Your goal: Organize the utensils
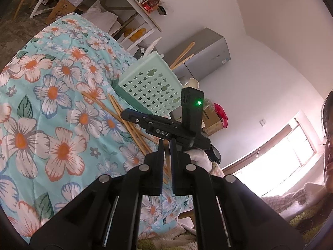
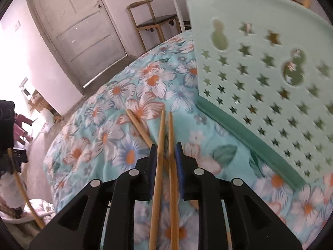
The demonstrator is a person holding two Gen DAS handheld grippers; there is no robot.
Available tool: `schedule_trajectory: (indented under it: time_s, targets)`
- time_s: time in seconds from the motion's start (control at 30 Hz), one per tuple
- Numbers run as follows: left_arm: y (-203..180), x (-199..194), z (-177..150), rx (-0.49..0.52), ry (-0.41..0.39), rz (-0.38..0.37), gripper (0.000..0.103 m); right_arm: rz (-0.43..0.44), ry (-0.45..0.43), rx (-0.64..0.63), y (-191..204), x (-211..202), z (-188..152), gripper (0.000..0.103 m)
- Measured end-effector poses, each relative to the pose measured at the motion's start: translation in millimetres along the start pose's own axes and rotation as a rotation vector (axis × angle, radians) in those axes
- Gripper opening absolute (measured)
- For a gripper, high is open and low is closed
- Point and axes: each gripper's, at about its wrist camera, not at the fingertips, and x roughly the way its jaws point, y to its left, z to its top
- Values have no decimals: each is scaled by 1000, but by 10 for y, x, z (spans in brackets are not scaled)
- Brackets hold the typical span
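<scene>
A mint-green utensil holder (image 1: pixel 152 85) with star cut-outs stands on the floral tablecloth (image 1: pixel 52 104); chopsticks stick out of its top (image 1: pixel 183 55). It fills the right of the right wrist view (image 2: pixel 270 73). Several wooden chopsticks (image 1: pixel 124 114) lie loose beside it. My right gripper (image 2: pixel 166 148) is shut on two chopsticks (image 2: pixel 160 166), just above the cloth, left of the holder; a third chopstick (image 2: pixel 139 125) lies beneath. My left gripper (image 1: pixel 166 143) is shut on one chopstick (image 1: pixel 167 158), behind the right gripper's body (image 1: pixel 166 125).
A wooden chair (image 2: pixel 154 20) and a door (image 2: pixel 79 31) stand beyond the table. Shelves (image 1: pixel 133 6) and a grey fridge (image 1: pixel 204 50) are behind the holder. A person's face (image 1: pixel 326 141) is at the right edge.
</scene>
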Motion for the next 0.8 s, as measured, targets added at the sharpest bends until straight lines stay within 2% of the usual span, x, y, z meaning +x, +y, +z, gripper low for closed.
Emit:
schedule_trajectory:
  time_s: [0.3,0.5,0.8]
  targets:
    - [122,4,12,-30,-4,-7,5,24,-18,49,-88,13,40,18]
    - [152,-7,10,-33,-7,-14,5,58,-69,119,-203,-141,53,18]
    - [170,-35,-4,-39,-10,-18,5,-1,5,65,-117,72,56,18]
